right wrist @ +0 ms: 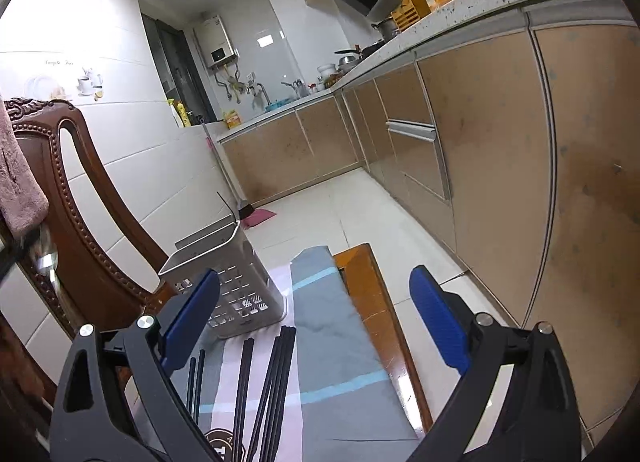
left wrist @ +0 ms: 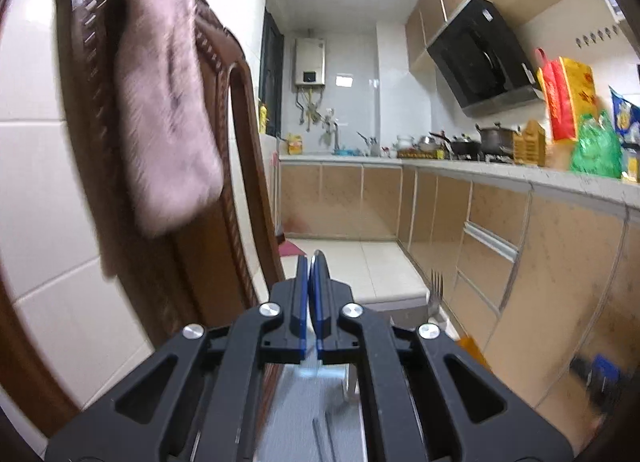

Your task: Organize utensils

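Observation:
My left gripper [left wrist: 311,262] is shut, its blue pads nearly touching; a thin metal edge shows between the tips, and I cannot tell what it is. It is raised above the table. A fork [left wrist: 437,294] stands tines up to its right. A blurred spoon [right wrist: 47,258] shows at the left edge of the right wrist view. My right gripper [right wrist: 316,290] is open and empty above the table mat [right wrist: 332,342]. A white perforated utensil basket [right wrist: 236,282] stands at the mat's far end. Several black chopsticks [right wrist: 276,374] lie on the mat before it.
A carved wooden chair [right wrist: 80,214] with a pink towel [left wrist: 168,94] over its back stands on the left. The orange wooden table edge [right wrist: 380,314] runs on the right, with tiled floor [right wrist: 360,206] beyond. Kitchen cabinets [right wrist: 500,166] and a cluttered counter line the right side.

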Action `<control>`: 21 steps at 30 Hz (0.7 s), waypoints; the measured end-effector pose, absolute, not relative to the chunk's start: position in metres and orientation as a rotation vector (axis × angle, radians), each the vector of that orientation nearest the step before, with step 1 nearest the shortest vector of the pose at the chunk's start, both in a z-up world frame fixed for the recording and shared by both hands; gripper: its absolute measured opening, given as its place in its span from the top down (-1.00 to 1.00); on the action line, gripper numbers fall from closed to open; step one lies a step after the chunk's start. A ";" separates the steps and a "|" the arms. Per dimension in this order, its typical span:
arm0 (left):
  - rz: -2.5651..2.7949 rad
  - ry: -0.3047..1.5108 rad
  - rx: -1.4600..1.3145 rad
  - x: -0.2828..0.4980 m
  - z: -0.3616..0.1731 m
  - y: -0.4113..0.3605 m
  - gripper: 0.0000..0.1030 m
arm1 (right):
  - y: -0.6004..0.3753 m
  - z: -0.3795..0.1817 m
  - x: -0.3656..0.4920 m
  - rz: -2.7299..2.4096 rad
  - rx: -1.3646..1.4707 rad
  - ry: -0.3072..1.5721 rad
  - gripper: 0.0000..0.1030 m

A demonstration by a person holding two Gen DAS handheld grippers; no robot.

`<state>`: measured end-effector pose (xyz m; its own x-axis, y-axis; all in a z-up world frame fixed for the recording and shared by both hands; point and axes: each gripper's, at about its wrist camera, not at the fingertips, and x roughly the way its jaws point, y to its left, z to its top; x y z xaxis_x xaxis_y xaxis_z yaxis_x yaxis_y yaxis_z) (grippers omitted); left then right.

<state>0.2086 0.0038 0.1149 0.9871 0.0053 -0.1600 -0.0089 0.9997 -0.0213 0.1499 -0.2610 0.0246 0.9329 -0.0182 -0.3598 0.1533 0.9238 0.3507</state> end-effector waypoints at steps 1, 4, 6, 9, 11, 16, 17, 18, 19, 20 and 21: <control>0.036 0.128 -0.029 0.217 0.126 0.000 0.94 | -0.261 0.024 0.149 -0.086 0.381 0.359 -0.81; 0.091 0.082 -0.017 0.241 0.146 -0.011 0.94 | -0.267 0.024 0.153 -0.080 0.390 0.356 -0.81; 0.134 0.076 -0.001 0.270 0.155 -0.020 0.94 | -0.273 0.022 0.154 -0.079 0.415 0.362 -0.81; 0.175 0.087 0.008 0.306 0.156 -0.030 0.94 | -0.281 0.022 0.155 -0.081 0.433 0.366 -0.81; 0.198 0.101 0.011 0.329 0.151 -0.036 0.94 | -0.285 0.022 0.155 -0.078 0.440 0.360 -0.81; 0.262 0.110 0.043 0.369 0.128 -0.049 0.94 | -0.290 0.020 0.162 -0.072 0.449 0.367 -0.81; 0.275 0.112 0.057 0.376 0.121 -0.052 0.94 | -0.291 0.020 0.163 -0.068 0.451 0.368 -0.81; 0.286 0.114 0.070 0.381 0.114 -0.054 0.94 | -0.292 0.020 0.164 -0.066 0.450 0.369 -0.81; 0.292 0.126 0.081 0.388 0.105 -0.057 0.94 | -0.292 0.020 0.164 -0.065 0.447 0.369 -0.81; 0.297 0.132 0.084 0.390 0.097 -0.057 0.94 | -0.293 0.019 0.164 -0.064 0.446 0.369 -0.81; 0.301 0.142 0.090 0.392 0.087 -0.060 0.94 | -0.293 0.019 0.165 -0.061 0.447 0.370 -0.81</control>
